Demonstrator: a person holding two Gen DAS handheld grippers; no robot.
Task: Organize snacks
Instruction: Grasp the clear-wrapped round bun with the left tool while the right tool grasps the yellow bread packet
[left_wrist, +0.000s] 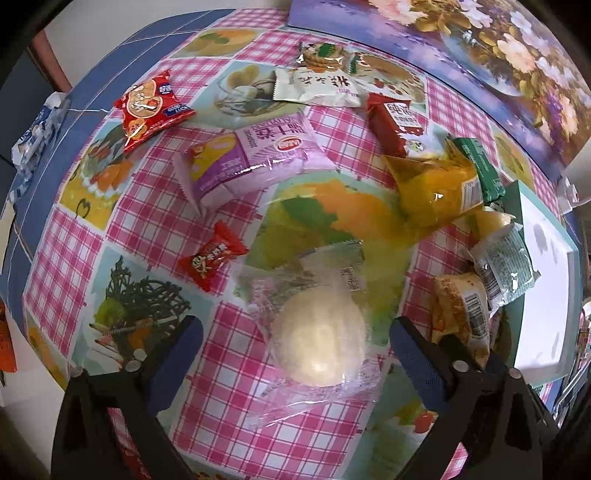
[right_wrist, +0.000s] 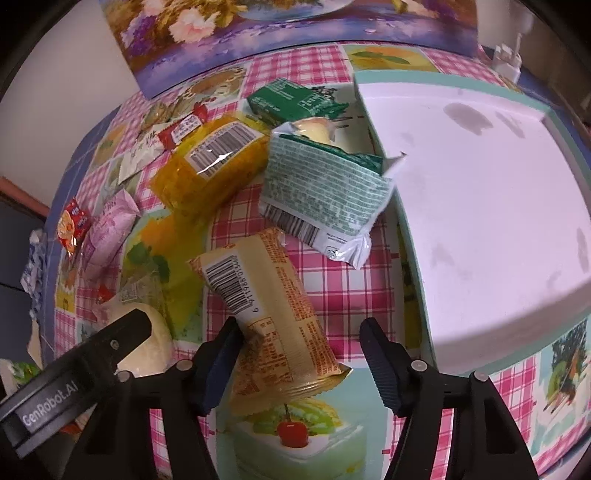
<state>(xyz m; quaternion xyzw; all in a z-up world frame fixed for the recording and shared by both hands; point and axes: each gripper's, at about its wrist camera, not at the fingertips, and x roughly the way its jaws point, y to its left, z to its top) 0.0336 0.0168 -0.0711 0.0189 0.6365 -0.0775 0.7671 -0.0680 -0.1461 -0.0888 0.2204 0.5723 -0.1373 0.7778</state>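
Left tongs (left_wrist: 295, 343) straddle a round pale bun (left_wrist: 321, 341) in crinkly clear wrap

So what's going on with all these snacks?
A person with a gripper in each hand is sorting snack packets on a checked tablecloth. The left gripper stands open around a clear-wrapped bun, not gripping it. The right gripper straddles a yellow packet; only one pad seems to touch. The white tray beside the pile holds nothing yet.
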